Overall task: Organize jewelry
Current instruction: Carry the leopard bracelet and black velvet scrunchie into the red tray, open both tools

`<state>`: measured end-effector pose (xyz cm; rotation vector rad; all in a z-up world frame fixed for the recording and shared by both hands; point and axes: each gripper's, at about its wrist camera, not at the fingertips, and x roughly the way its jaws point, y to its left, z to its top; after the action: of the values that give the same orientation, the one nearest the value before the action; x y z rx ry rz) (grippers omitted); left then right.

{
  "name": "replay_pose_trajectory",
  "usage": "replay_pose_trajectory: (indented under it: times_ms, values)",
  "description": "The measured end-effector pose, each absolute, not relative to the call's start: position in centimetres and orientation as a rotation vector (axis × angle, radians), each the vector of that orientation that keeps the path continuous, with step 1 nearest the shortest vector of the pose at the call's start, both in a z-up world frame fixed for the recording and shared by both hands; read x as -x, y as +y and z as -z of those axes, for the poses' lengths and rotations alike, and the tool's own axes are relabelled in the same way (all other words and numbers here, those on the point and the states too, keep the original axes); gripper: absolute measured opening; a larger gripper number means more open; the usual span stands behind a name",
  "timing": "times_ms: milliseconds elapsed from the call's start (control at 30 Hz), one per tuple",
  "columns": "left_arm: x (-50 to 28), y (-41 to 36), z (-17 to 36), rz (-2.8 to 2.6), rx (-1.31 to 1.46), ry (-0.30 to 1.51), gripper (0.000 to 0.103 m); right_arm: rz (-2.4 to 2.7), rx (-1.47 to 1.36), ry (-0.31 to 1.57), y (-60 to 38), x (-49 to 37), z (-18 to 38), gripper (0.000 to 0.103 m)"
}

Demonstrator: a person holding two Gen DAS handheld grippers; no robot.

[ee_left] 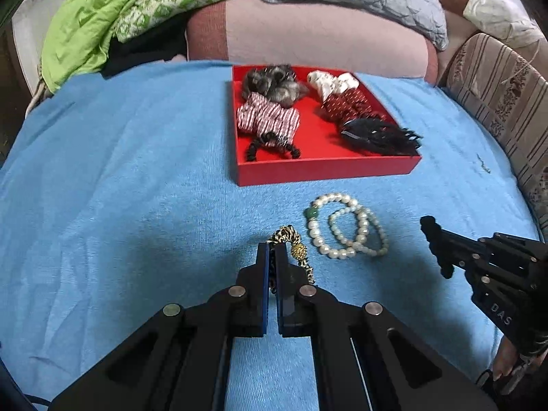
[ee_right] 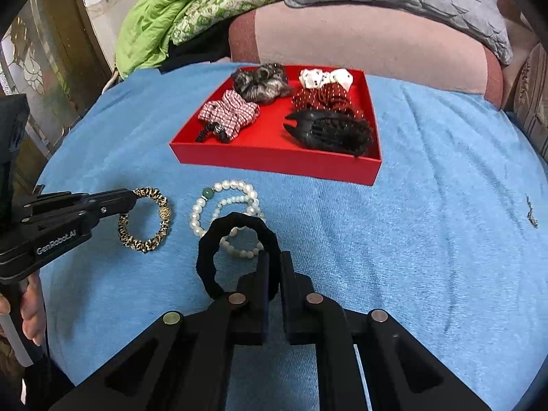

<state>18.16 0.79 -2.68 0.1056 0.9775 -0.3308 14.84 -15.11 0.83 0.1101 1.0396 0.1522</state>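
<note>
Right wrist view: right tool (ee_right: 273,260) clamps the black hair tie (ee_right: 219,229); left tool (ee_right: 132,197) pinches the leopard-print bracelet (ee_right: 150,239).

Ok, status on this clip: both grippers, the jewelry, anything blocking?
Left gripper shut on leopard-print hair tie. Right gripper shut on black ring scrunchie. Pearl bracelets loose on blue towel. Red tray path open.

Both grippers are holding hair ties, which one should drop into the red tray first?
Probably the right gripper. Its black hair tie hangs nearer the red tray; the left gripper, shut on the leopard hair tie, sits farther to the side.
</note>
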Motion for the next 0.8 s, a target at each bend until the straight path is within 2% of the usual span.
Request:
replay_pose_trajectory:
  times_ms: [333,800]
  values:
    - [-15.8,-0.5,-1.9,0.342,-0.15,0.895,0.003,-0.141,-0.096,0.992,-15.4,-13.9,-3.5,0.007]
    - [-16.3,-1.8,-4.7,0.304,-0.126,0.857,0.003,-0.051,-0.039,0.937,-16.4,-15.2,-7.5,0.007]
